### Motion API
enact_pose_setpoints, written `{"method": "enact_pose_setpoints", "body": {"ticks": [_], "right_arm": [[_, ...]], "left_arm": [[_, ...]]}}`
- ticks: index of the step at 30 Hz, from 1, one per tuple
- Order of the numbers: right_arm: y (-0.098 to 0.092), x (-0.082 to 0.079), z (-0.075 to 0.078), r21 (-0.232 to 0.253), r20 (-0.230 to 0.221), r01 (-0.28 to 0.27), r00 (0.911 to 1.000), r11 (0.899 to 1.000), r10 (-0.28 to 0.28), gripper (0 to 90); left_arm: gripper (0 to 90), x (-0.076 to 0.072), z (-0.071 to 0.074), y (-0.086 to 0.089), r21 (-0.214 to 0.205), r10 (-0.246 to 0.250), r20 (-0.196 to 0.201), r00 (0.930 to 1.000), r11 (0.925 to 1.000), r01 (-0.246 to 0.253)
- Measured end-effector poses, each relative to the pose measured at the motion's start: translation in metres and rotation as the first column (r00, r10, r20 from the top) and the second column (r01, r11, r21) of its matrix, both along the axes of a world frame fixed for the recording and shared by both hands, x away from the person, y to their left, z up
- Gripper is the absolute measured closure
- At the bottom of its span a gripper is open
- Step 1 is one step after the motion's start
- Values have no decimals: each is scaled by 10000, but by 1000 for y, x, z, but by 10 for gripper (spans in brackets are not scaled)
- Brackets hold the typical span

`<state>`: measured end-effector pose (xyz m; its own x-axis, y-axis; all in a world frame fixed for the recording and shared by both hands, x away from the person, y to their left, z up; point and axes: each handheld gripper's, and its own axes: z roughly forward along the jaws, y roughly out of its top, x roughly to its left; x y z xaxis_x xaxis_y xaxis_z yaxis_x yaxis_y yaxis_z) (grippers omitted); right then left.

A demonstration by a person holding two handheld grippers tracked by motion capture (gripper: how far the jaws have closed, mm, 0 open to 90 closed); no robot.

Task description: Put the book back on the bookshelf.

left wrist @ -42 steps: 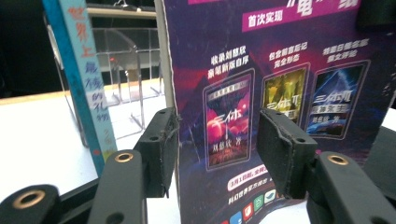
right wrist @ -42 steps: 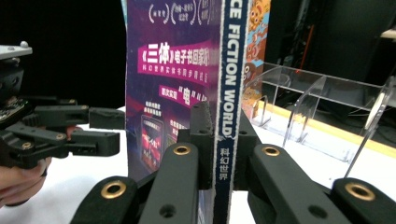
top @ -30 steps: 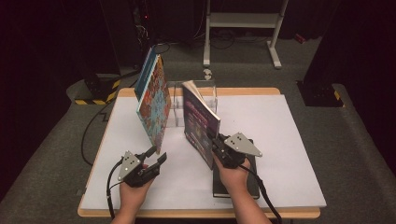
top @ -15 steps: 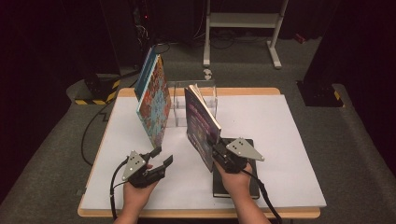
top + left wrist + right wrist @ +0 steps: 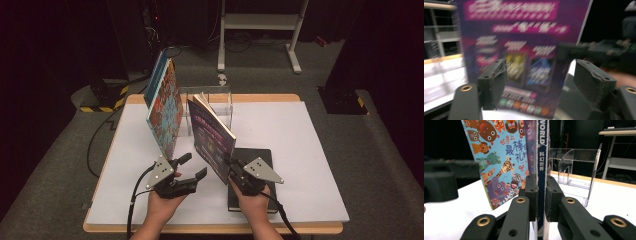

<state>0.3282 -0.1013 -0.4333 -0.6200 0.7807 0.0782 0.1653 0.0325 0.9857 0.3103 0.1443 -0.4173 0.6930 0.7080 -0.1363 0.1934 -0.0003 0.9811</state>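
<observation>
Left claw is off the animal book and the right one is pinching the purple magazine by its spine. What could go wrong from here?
1. The animal book stands tilted with the open left claw clear of it; it may tip over.
2. The right claw grips the purple magazine only at its lower spine, so it could sag or twist.
3. The clear stand is close behind; swinging the magazine might knock it.

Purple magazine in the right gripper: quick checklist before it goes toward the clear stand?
1. Right gripper shut on the purple magazine at its spine: ok.
2. Left gripper clear of the magazine, jaws just opening, nothing between them: ok.
3. Animal picture book upright without a gripper on it: ok, though its footing is hidden.
4. Clear stand has an open slot: cannot tell.
5. Black notebook lies flat under the right hand, out of the path: ok.
</observation>
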Motion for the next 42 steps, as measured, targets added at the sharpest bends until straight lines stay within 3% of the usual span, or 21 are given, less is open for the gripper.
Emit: {"method": "enact_pose_setpoints", "body": {"ticks": [5,9,12,17,21,26,30,31,36,37,42], "right_arm": [[1,-1,-2,124,-23,-33,10000,9999,33,811],[1,-2,-4,167,-75,-93,9999,9998,94,803],[1,-3,-6,183,-213,-184,9996,9997,188,784],[-1,-11,-17,-43,-701,-706,9951,9975,701,670],[-1,-14,-16,7,-852,-1018,9912,9948,1015,649],[8,-19,-16,-48,-818,-1650,9830,9863,1641,632],[11,-21,-17,-159,-832,-1837,9798,9828,1818,613],[9,-23,-17,-269,-914,-1880,9785,9818,1849,597],[-8,-31,-16,-567,-1008,-1883,9781,9805,1820,571],[-22,-35,-15,-763,-993,-1723,9814,9821,1645,560],[-57,-40,-19,-1643,-728,-768,9952,9834,656,546]], "left_arm": [[183,10,25,-24,-372,-329,61,9994,9988,331],[163,19,35,-42,-232,-504,-91,9987,9985,502],[158,23,36,-51,-193,-458,-202,9987,9988,454],[150,24,31,-57,30,-1,-138,9999,10000,1],[150,26,29,-59,163,217,-262,9994,9996,-213],[159,25,28,-60,467,627,-99,9980,9970,-622],[283,24,27,-59,789,956,84,9954,9923,-960],[305,25,26,-57,1058,1207,142,9926,9869,-1215],[396,20,25,-55,1188,1227,364,9918,9849,-1262],[416,16,26,-53,1316,1316,441,9903,9819,-1363],[533,7,29,-46,1644,1386,439,9894,9758,-1440]]}}
